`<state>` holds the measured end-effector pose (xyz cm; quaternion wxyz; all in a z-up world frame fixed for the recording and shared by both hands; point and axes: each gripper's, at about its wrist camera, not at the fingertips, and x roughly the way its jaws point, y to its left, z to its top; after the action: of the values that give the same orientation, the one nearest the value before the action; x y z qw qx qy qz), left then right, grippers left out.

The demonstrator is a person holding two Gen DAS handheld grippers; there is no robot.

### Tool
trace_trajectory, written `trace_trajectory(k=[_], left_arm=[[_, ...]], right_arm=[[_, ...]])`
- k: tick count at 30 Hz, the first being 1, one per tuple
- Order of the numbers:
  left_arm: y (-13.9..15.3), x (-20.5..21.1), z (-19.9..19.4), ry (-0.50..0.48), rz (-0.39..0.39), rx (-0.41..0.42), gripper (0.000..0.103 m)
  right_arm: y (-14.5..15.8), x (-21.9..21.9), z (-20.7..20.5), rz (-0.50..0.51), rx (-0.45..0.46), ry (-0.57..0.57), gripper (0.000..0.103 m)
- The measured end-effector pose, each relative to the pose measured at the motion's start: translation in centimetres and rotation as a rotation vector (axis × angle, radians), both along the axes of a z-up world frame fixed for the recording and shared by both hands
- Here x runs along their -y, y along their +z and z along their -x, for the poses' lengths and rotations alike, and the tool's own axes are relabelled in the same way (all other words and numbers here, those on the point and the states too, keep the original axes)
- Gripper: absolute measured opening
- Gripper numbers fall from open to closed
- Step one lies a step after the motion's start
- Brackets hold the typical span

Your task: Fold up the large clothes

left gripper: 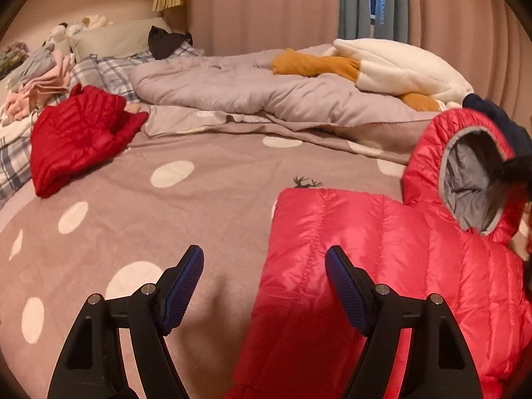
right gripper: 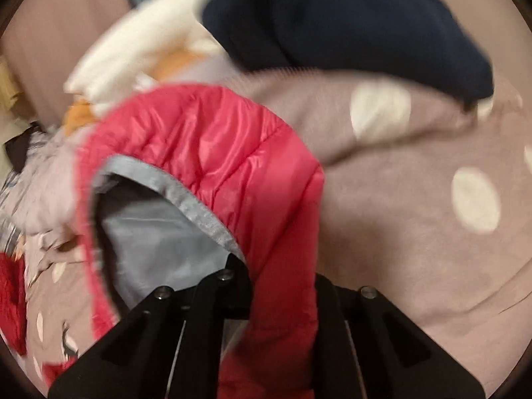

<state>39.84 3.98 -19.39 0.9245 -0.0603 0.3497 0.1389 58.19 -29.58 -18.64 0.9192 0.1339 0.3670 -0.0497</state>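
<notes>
A pink-red quilted puffer jacket (left gripper: 382, 259) lies on the polka-dot bed cover, its hood (left gripper: 465, 166) lifted at the right with grey lining showing. My left gripper (left gripper: 264, 286) hovers over the jacket's left edge, its blue-padded jaws spread with nothing pressed between them; the right finger (left gripper: 345, 286) is above the fabric. In the right wrist view my right gripper (right gripper: 282, 286) is shut on the jacket's hood (right gripper: 212, 153) at its rim, the red fabric running down between the black jaws.
A darker red folded jacket (left gripper: 79, 136) lies at the left of the bed. A grey duvet (left gripper: 249, 89), a white and orange plush toy (left gripper: 382, 66) and pillows (left gripper: 109, 66) fill the far side. A navy garment (right gripper: 349, 23) lies beyond the hood.
</notes>
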Motion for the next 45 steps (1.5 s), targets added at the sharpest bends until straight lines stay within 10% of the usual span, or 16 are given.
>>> trace_trajectory(k=[7,16,21,25,28,33,45], left_arm=[[3.3,1.1,3.3,0.035,0.018,0.081,0.077],[6.2,2.7,7.9,-0.004,-0.009,0.137,0.077],[6.5,2.0,8.1,-0.020,0.087,0.128,0.077],[6.3,2.0,8.4,-0.028,0.158,0.122,0.077],[5.8,2.7,8.3,-0.028,0.157,0.109,0.077],[4.5,3.4,7.2,-0.049,0.110,0.077,0.078],[-0.7,0.3,3.0,0.052,0.173,-0.016,0.078]], right_arm=[[7.5,-3.2,10.8,0.102,0.160,0.122,0.009],[2.7,-2.8,22.7,-0.068,0.110,0.144,0.017],[1.3,-2.7,26.8,-0.080,0.065,0.150,0.060],[2.9,-3.4,30.4,0.090,0.161,0.234,0.063],[3.0,-3.1,30.1,0.197,0.166,0.227,0.062],[2.2,1.9,26.3,-0.066,0.112,0.112,0.076],[0.4,5.2,9.3,-0.190,0.007,-0.031,0.087]])
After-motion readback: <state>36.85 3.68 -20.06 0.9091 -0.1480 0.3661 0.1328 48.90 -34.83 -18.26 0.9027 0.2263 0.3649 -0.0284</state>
